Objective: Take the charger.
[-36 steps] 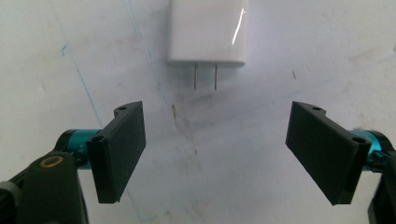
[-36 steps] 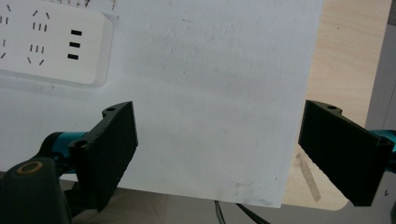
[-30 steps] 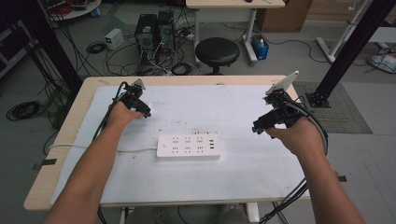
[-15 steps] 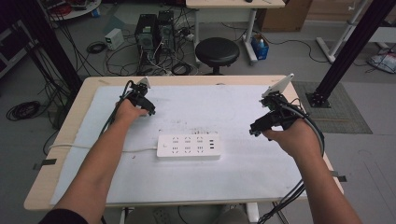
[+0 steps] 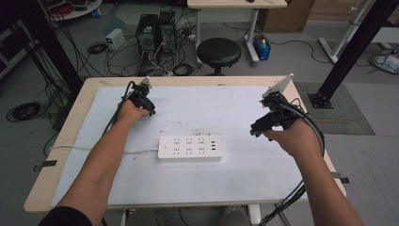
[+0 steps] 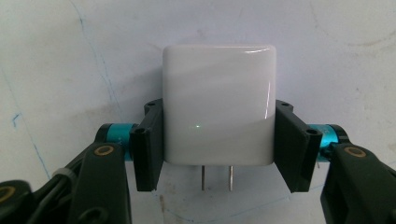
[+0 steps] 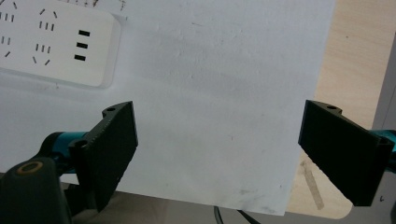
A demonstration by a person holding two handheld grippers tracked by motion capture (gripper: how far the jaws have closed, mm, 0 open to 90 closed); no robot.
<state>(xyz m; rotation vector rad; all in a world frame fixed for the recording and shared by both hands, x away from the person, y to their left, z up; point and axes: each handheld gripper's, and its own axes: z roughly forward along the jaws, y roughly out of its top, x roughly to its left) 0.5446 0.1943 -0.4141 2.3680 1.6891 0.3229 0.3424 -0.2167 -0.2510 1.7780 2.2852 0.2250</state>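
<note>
At the far left of the table (image 5: 61, 188), the left gripper (image 5: 149, 111) sits slightly farther from the person than in the earlier high views, where it stood nearer the table's left edge. Its jaws, spread wide a second ago, have just closed and now clamp a white charger (image 6: 218, 105) from both sides. In the left gripper view the charger is a glossy, rounded-cornered plastic block with two thin metal prongs pointing toward the camera; it lies against the matte white sheet (image 5: 197, 183) that covers the wooden tabletop, at the sheet's far left part. At the centre lies a white power strip (image 5: 189, 148), a flat oblong with rounded corners and rows of dark socket slots; its pale cord runs off to the left. It has not shifted between frames. At the right, the right gripper (image 5: 258, 132) hovers over the sheet's right part, in the same place as before. Its flat, black, rectangular jaws stand wide apart and grasp nothing, seen plainly in the right gripper view (image 7: 217, 149).
</note>
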